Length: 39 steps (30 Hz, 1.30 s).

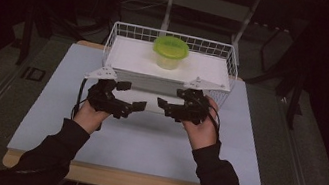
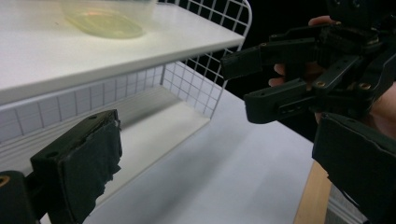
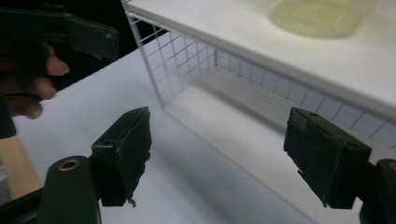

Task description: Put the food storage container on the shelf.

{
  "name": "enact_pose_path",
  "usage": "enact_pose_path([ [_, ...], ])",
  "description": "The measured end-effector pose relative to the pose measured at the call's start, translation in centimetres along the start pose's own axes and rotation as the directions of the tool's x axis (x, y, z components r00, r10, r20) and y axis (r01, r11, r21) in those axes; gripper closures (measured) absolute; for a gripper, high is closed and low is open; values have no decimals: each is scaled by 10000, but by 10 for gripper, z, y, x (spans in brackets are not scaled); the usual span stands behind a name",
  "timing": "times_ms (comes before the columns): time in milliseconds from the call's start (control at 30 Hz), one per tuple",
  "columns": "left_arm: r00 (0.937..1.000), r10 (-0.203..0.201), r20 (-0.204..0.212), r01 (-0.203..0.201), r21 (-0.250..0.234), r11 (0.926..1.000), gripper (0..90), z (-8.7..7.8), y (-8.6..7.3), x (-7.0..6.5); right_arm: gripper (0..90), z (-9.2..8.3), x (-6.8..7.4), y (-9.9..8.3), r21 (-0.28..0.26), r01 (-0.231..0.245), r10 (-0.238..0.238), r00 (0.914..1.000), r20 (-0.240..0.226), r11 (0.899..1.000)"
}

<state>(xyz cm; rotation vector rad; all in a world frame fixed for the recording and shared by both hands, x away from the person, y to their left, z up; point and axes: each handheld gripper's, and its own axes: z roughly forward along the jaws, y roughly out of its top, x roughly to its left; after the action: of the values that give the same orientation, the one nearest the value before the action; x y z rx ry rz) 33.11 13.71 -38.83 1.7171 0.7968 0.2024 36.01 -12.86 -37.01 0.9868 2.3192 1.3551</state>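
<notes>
Both hand-held grippers are hovering low over the bench, jaws spread and gripping nothing: the left hand-held gripper and right hand-held gripper are facing each other before the wire basket, likely preparing to grasp it. The green-lidded container is sitting on the white board inside it.

In the left gripper view, the green-lidded container is cut off by the top edge, so that just its blurred, pale base is seen on the white shelf board. In the right gripper view, the same container is likewise cropped by the top edge and blurred. The far side of the wire basket is partly hidden behind the container in the high view. The room beyond the table's far edge is too dark to be made out.
</notes>
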Motion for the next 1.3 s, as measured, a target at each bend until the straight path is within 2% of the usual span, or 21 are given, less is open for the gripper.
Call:
enact_pose_path([
  [67,10000,82,11,-82,51,10000,25,-1,-3,-1,185,-2,0,-6,-131,-97,93,9995,-295,9999],
  [133,10000,79,14,-79,139,9999,25,-1,-6,-2,179,-3,0,-12,-80,64,-65,9998,-178,9999],
  [233,9999,129,55,-131,291,9995,25,-1,-10,-4,157,-4,0,-20,-48,-34,33,9998,-221,10000],
  [333,9998,142,148,-147,348,9993,25,-1,-14,-5,157,-5,-1,-28,42,130,-129,9997,-224,9999],
  [433,9997,106,233,-115,375,9992,25,-1,-19,-6,158,-4,-1,-36,201,103,-98,9996,-248,9997],
  [567,9976,546,425,-575,713,9958,25,0,-26,-10,158,-4,-3,-48,395,118,-109,9997,-230,9991],
  [733,9963,656,552,-711,1051,9919,25,2,-36,-12,158,-4,-6,-62,565,14,2,9996,-297,9984],
  [967,9944,579,883,-691,1292,9892,25,4,-51,-12,158,-3,-15,-87,897,-84,102,9997,-203,9959],
  [1133,9938,591,940,-729,1509,9859,25,6,-62,-11,158,-2,-24,-101,1073,-343,358,9993,-121,9936],
  [1300,9937,532,988,-685,1593,9848,25,6,-73,-8,157,-6,-28,-112,1032,-508,530,9984,-188,9934],
])
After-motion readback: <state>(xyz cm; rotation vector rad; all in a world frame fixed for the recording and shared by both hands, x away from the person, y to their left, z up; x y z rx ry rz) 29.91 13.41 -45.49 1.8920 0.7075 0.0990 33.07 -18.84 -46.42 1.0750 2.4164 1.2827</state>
